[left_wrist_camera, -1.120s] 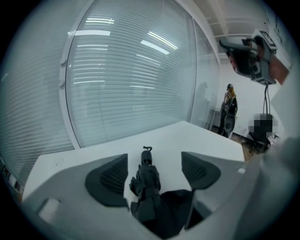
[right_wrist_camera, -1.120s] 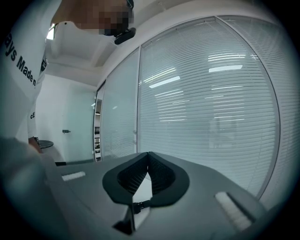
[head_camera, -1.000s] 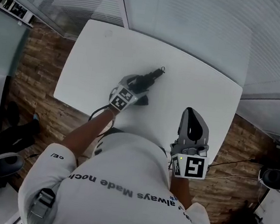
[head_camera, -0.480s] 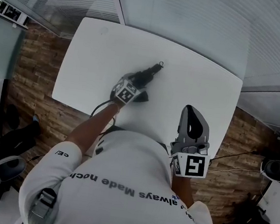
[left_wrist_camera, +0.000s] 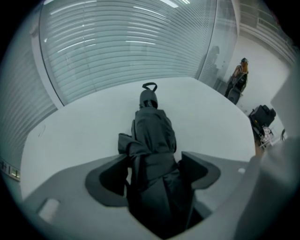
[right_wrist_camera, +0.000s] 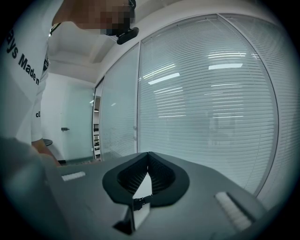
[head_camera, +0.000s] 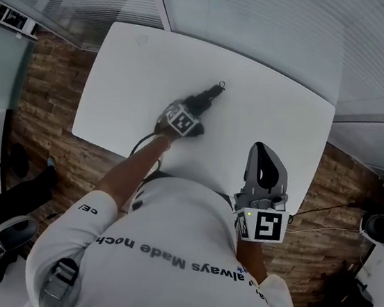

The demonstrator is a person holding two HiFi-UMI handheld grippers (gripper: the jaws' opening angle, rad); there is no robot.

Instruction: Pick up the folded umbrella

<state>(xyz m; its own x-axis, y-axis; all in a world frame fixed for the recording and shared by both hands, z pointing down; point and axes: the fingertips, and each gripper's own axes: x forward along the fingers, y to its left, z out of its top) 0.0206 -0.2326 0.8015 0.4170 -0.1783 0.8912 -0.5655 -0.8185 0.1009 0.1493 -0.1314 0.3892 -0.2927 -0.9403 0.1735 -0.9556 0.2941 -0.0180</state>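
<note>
From the head view, a white table [head_camera: 132, 78] carries the folded umbrella [head_camera: 208, 101] near its middle, its long axis running from 7 o'clock to 1 o'clock. The left gripper [head_camera: 192, 113] sits on the umbrella's 7 o'clock end. The right gripper [head_camera: 262, 151] is held well apart, at about 4 o'clock from the umbrella, over the table's near edge.

In the left gripper view, the left gripper [left_wrist_camera: 154, 164] is clamped on the folded umbrella [left_wrist_camera: 152, 129]. A dark jaw presses the bunched fabric at 9 o'clock and the other at 3 o'clock. The umbrella stretches away toward 12 o'clock over the table [left_wrist_camera: 84, 122] and ends in a small wrist loop [left_wrist_camera: 149, 86] (whether it has left the surface I cannot tell).

In the right gripper view, the right gripper [right_wrist_camera: 148, 159] has its jaws together, tips meeting with nothing between them, and faces a wall of blinds [right_wrist_camera: 211, 93].
</note>
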